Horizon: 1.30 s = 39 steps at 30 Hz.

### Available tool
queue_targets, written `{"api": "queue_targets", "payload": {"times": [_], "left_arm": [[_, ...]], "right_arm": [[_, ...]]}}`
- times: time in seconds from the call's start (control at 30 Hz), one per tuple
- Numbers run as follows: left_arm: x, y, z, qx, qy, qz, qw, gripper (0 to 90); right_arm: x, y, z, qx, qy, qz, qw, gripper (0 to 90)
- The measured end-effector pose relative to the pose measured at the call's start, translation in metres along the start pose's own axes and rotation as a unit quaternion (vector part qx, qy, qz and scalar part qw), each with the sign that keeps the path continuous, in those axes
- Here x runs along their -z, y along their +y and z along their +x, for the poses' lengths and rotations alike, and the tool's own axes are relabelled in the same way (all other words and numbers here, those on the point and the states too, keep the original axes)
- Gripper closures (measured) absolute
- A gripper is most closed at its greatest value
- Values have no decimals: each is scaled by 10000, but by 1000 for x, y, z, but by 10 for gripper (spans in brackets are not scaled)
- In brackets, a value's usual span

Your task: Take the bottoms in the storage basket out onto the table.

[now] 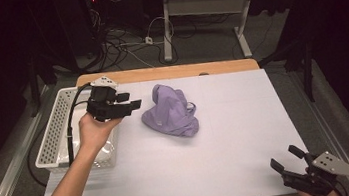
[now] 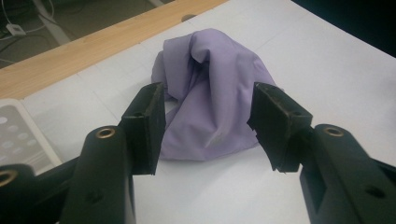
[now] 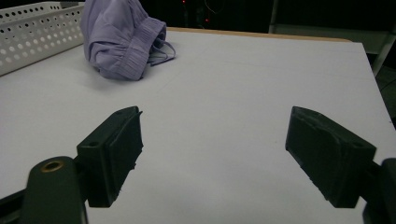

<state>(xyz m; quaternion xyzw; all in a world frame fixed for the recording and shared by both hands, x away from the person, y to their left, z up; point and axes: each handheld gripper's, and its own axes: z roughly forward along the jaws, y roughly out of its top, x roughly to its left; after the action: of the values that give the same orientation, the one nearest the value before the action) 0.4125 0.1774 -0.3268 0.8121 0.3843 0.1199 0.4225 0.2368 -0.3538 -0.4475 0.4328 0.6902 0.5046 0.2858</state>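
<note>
Fingers [image 2: 149,126] of the left gripper [image 1: 113,107] are gaping empty beside the crumpled lavender garment [image 1: 172,112] at the frame's upper centre; right gripper [image 1: 291,161], lower right, is idling open. Closing deep across a fold seems wisest.

A crumpled garment [image 1: 171,112] lies on the tabletop [image 1: 228,141], a little left of its middle and nearer the far edge than the near one. A basket [image 1: 55,133] stands at the tabletop's left edge, reaching from the far-left corner about halfway toward the near edge; it lies left of the garment, apart from it. The left gripper [image 1: 130,105] hangs above the basket's right rim, between basket and garment, its jaws spread and pointing right at the garment, just short of it. The right gripper [image 1: 286,159] sits at the near-right corner of the tabletop, well apart from the garment, jaws spread and pointing toward the far-left.
</note>
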Motion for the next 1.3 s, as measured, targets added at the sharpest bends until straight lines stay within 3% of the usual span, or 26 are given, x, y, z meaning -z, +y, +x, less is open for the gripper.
{"api": "queue_targets", "payload": {"times": [0.3, 0.83, 1.3], "left_arm": [[7, -8, 3, 59, 46, -53, 10000, 444], [24, -17, 0, -130, 261, -97, 9995, 444], [30, -28, 5, 38, 193, -234, 9995, 444]], "right_arm": [[0, 0, 0, 5, 3, 5, 10000, 195], [0, 0, 0, -8, -2, 0, 10000, 195], [0, 0, 0, -10, 2, 3, 10000, 195]]}}
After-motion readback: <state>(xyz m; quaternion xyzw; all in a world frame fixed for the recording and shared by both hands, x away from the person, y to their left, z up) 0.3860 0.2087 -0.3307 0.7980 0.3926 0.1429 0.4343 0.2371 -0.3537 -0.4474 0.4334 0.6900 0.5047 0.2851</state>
